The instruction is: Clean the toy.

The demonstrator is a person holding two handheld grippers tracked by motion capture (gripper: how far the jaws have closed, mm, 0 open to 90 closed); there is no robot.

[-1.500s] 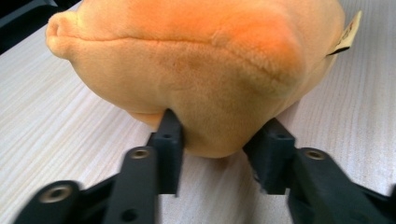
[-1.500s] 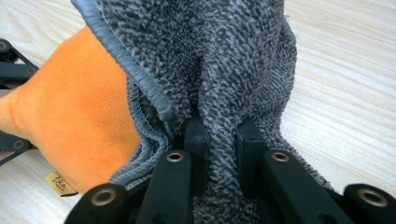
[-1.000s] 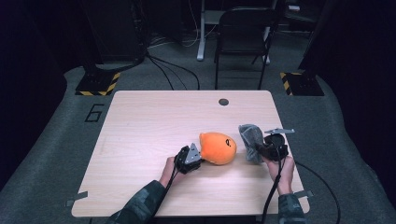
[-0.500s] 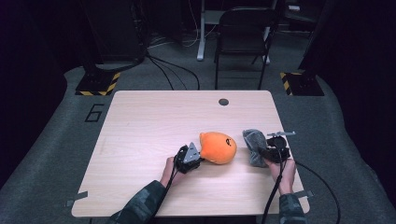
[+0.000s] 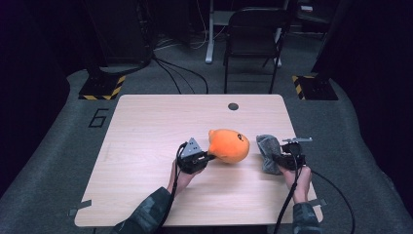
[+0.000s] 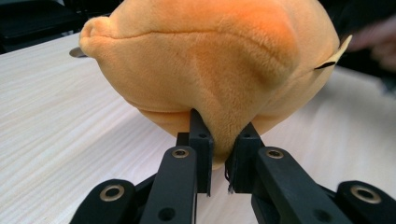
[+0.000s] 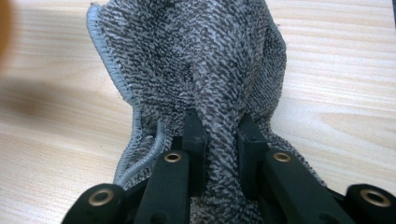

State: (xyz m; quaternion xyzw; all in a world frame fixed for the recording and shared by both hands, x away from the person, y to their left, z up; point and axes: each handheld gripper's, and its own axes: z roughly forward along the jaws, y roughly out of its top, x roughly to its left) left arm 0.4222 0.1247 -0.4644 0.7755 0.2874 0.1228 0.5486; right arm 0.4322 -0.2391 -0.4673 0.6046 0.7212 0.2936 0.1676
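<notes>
An orange plush toy [image 5: 229, 145] lies near the middle of the wooden table [image 5: 146, 131]. My left gripper [image 5: 208, 157] is shut on a fold of its fabric at the toy's left side; up close the orange plush toy [image 6: 210, 65] bulges above my left gripper [image 6: 219, 154], its jaws pinching the plush. To the right a grey knitted cloth [image 5: 268, 152] is bunched on the table, and my right gripper [image 5: 278, 158] is shut on it. In the right gripper view the grey cloth [image 7: 201, 65] runs between the jaws of my right gripper [image 7: 220, 140].
A small dark round hole [image 5: 233, 106] sits near the table's far edge. A black chair [image 5: 253, 39] stands beyond the table, with cables on the floor and yellow-black striped bases [image 5: 102, 87] at both far corners. Bare tabletop stretches to the left.
The grey cloth and right gripper have shifted left and slightly toward the person, closer to the plush toy. The left gripper keeps its hold, nearly still.
</notes>
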